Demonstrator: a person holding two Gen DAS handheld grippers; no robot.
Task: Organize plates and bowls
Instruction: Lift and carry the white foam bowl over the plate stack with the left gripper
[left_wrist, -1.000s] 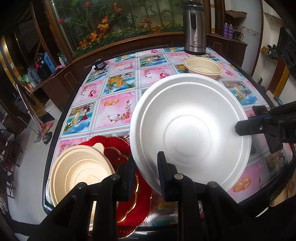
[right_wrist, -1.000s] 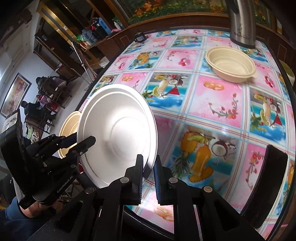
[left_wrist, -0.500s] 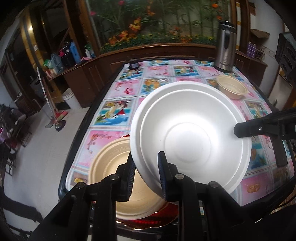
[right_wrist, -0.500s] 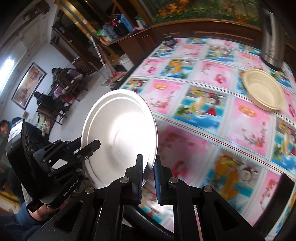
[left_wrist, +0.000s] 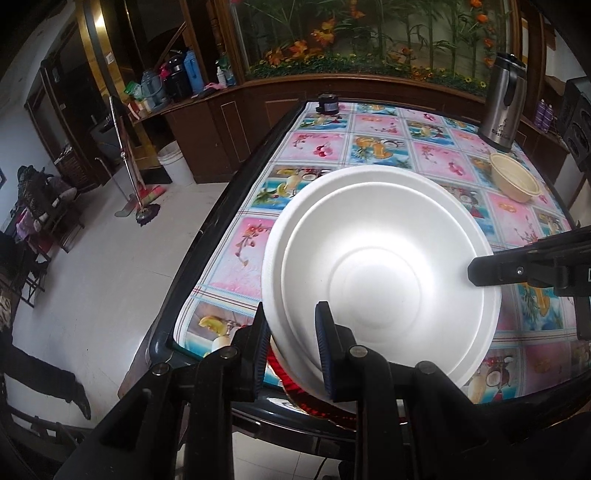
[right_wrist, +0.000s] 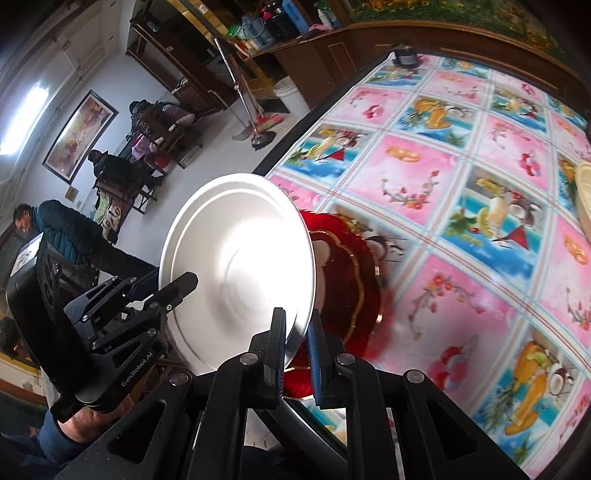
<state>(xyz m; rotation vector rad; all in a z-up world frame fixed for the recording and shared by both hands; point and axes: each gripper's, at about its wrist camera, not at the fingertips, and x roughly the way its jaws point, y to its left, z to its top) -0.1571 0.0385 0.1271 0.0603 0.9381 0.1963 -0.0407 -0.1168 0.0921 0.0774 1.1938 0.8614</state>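
The table (left_wrist: 236, 229) is big, with a dark rim and a bright cloth of pink and blue fruit squares. The white plate (left_wrist: 380, 266) is up in the air over the table's near corner, tipped on a slant, with a grip on each side of its rim.

It looks like foam, so it is likely very light and a bit soft. It could bend or dent if squeezed hard. The rim is thin and stands out, so the rim is the best place to hold it, one side each, as now.

The red plate (right_wrist: 351, 291) lies flat on the table under the white one. It is shiny with a wavy gold edge, so it may be hard and slippery.

The steel jug (left_wrist: 504, 107) stands at the far side. It has small writing low on it, but it is too small to read for sure.

The tan bowl (left_wrist: 515, 179) sits near the jug, well apart from the plates. It looks like thin plastic.

The left gripper (left_wrist: 291, 350) is nearly closed and pinches the white plate's near rim. The right gripper (right_wrist: 295, 345) is closed tight on the other side of the rim. The side of the left one reads "GenRobot.AI"
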